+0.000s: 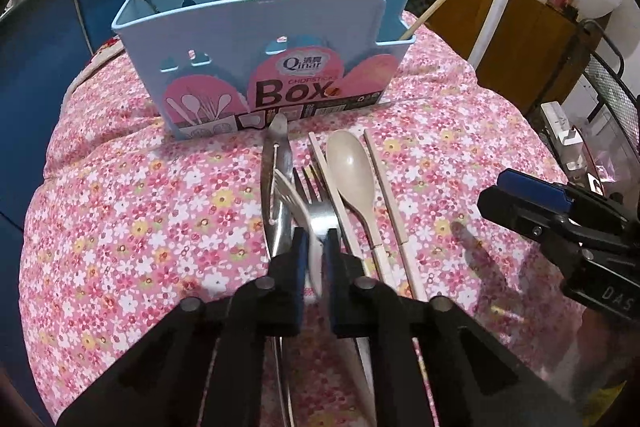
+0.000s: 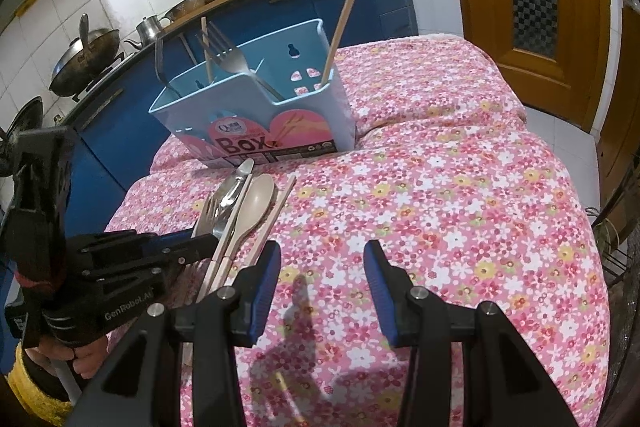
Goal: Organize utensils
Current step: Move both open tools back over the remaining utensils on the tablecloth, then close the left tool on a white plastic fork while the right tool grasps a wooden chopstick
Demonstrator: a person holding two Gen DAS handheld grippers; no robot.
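Left gripper (image 1: 316, 247) pinching white fork (image 1: 296, 203) at its handle, long axis running toward box (image 1: 256, 67) straight ahead; right gripper (image 2: 322, 263) idling half-open, well aside.

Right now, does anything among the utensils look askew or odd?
Yes: a white fork, pinched in the left gripper, sits tilted across the metal fork and knife, unlike the spoon lying straight.

A light-blue chopsticks box (image 2: 256, 107) stands upright on the floral cloth, already holding a fork (image 2: 230, 57) and chopsticks. In front of it lie a steel knife (image 1: 274, 171), a steel fork (image 1: 316, 195), a beige spoon (image 1: 354, 171) and pale chopsticks (image 1: 386, 191) side by side. A blurred white fork (image 1: 294, 203) rises tilted above the knife.
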